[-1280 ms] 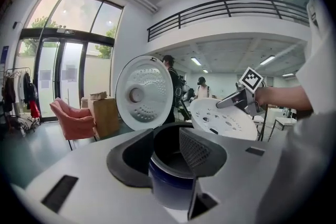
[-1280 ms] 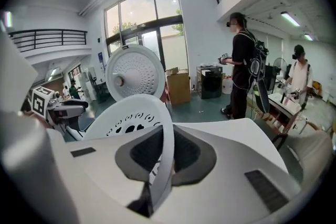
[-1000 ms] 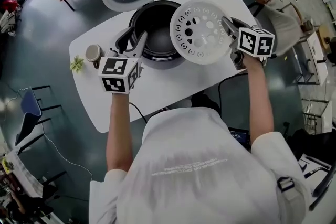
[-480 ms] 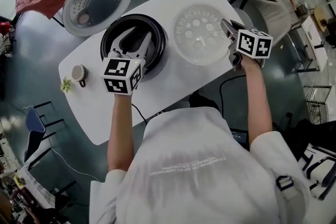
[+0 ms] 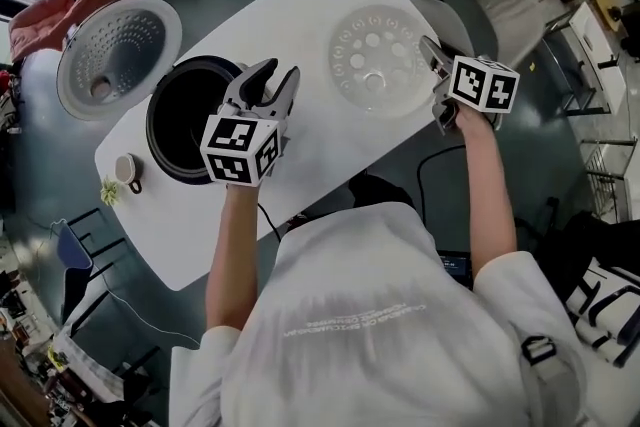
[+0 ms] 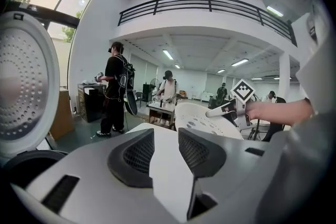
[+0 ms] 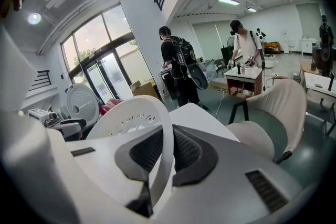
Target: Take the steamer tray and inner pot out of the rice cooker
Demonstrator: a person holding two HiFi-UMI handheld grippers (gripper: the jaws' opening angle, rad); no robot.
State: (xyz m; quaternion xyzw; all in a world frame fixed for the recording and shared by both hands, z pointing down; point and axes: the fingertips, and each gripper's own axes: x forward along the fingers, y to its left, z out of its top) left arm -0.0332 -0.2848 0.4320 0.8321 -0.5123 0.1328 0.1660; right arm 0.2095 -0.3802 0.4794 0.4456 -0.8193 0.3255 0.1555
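While the right gripper [image 5: 433, 80] fingers clamped the round white perforated steamer tray [image 5: 375, 60] by its rim over the white table [image 5: 300, 5], the left gripper [image 5: 278, 75] fingers, apart and empty, had just been narrowing beside the black rice cooker [image 5: 180, 120].

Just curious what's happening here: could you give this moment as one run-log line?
right gripper shut on steamer tray rim | left gripper open, empty, jaws just narrowing | inner pot in rice cooker

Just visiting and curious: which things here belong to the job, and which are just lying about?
Job: steamer tray, clamped in right gripper; rice cooker, lid open; inner pot; left gripper, empty, open, jaws just closed slightly.
Lying about: cup; small green thing; chair.
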